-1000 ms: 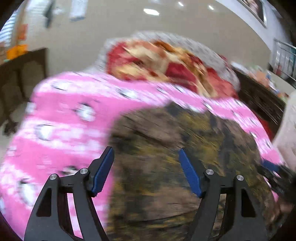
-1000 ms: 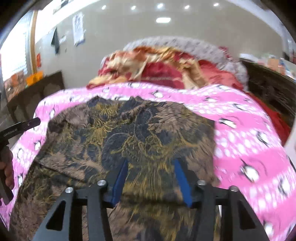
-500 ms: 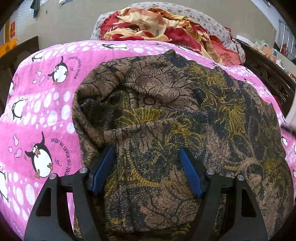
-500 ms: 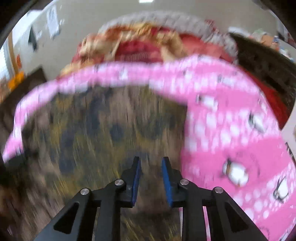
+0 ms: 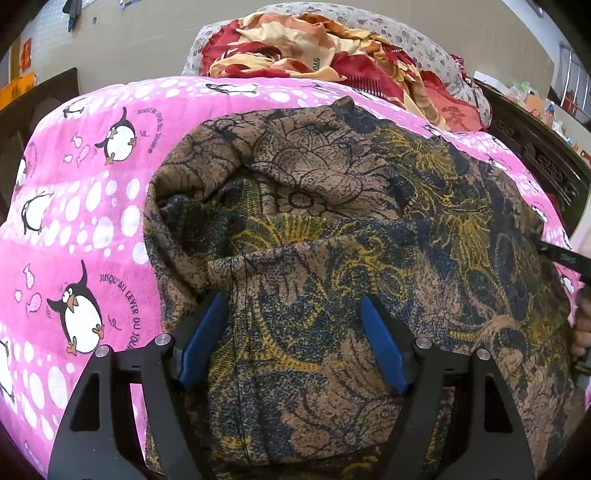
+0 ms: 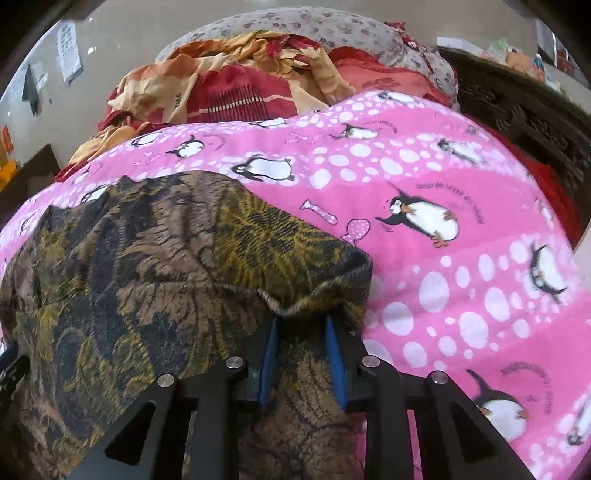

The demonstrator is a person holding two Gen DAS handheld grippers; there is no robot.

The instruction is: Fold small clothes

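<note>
A brown garment with dark blue and yellow floral print [image 5: 332, 229] lies rumpled on a pink penguin blanket [image 5: 74, 206]. My left gripper [image 5: 295, 306] is open, its blue fingers wide apart, low over the garment's near left part beside a raised fold. In the right wrist view the same garment [image 6: 147, 266] fills the left half. My right gripper [image 6: 301, 332] is nearly closed on a lifted edge of it, with cloth bunched between the blue fingers. The right gripper's black tip [image 5: 565, 254] shows at the right edge of the left wrist view.
The pink blanket [image 6: 443, 221] covers the bed. A heap of red and cream floral bedding [image 5: 314, 48] and a grey floral pillow [image 6: 332, 26] lie at the far end. Dark wooden furniture [image 6: 517, 110] stands to the right.
My left gripper has dropped toward the garment and stayed open. My right gripper has closed from wide open onto the garment's right edge and lifted it into a fold.
</note>
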